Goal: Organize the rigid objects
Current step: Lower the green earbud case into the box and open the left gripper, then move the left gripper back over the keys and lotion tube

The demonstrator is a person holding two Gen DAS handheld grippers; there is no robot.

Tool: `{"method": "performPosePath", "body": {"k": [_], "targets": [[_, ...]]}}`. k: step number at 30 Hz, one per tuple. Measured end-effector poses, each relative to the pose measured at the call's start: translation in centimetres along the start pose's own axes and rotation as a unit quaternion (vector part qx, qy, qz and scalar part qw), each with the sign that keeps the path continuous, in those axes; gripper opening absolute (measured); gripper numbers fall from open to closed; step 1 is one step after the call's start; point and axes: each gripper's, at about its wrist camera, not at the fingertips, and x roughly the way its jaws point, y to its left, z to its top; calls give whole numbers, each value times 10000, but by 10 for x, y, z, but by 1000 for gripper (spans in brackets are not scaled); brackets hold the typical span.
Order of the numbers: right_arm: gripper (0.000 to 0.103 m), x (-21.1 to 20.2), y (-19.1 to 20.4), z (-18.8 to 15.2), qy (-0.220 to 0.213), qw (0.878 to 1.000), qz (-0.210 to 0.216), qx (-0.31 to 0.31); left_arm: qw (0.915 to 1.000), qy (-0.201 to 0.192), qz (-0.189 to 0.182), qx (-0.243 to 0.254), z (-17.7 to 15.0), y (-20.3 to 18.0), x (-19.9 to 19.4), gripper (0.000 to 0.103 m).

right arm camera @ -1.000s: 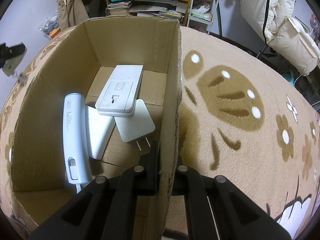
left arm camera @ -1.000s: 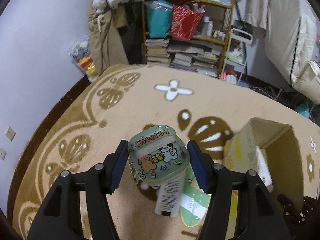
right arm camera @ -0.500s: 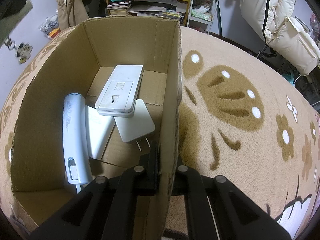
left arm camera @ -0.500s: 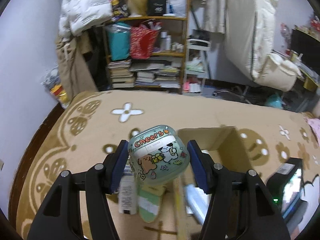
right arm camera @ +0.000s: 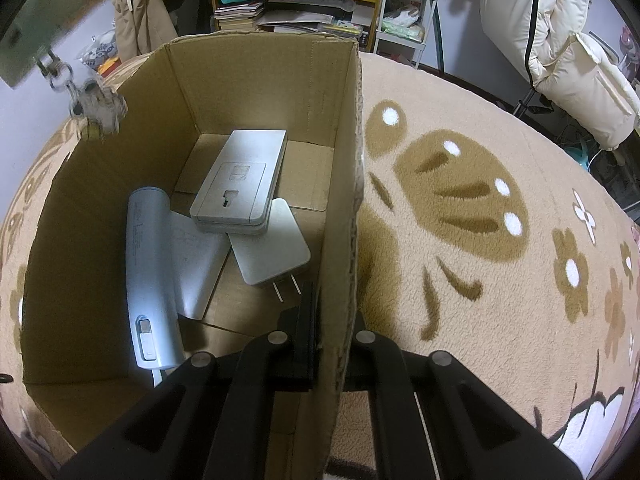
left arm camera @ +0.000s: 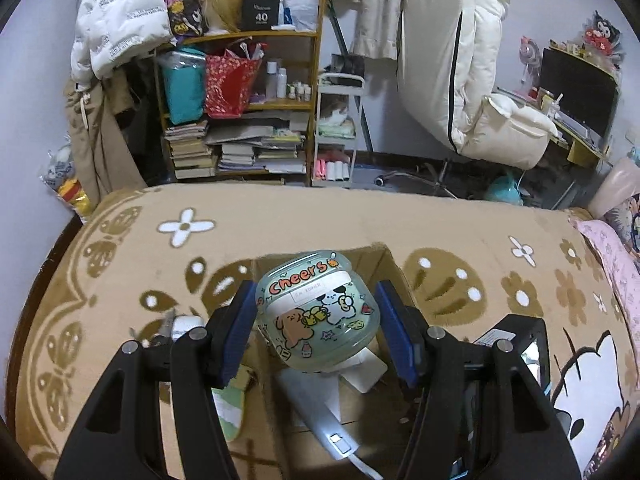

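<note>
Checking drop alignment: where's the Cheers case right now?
In the left wrist view the Cheers case sits between the left gripper pads, above the open cardboard box.

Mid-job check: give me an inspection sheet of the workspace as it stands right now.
Surface: tan flower-patterned blanket.
Job's things: green "Cheers" case above the cardboard box; box holds white flat device, plug adapter, pale blue handheld unit.
Clutter: green item and white bottle left of the box.
Grippers: left gripper shut on the case; right gripper clamps the box wall.
Cables: white cord on the handheld unit.
Surroundings: bookshelf, white chair.
</note>
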Motion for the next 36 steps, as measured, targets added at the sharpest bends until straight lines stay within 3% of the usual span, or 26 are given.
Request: {"method": "performPosePath", "body": {"k": [7,10,19,25,31,33,36], "targets": [[6,2,1,-1,33,10000,18,8,9992,345,-63,-208,-10,1,26,59],[6,3,1,0,37,10000,37,21,9989,396,113,-226,-12,6,30,59],[6,3,-1,0,31,10000,31,7,9973,633,166,-346,-17,16,43,59],[7,3,-3,-1,40,10000,55,28,9979,437,377,-288,-13,21,34,61],[7,3,-3,-1,37,10000,51,7,9957,411,714,-414,-11,45,33,81],[7,3,-3,0,39,10000,61,14,9945,442,801,-508,-10,57,33,95],[7,3,-3,0,44,10000,55,3,9908,460,1135,-574,-11,75,36,102]]}}
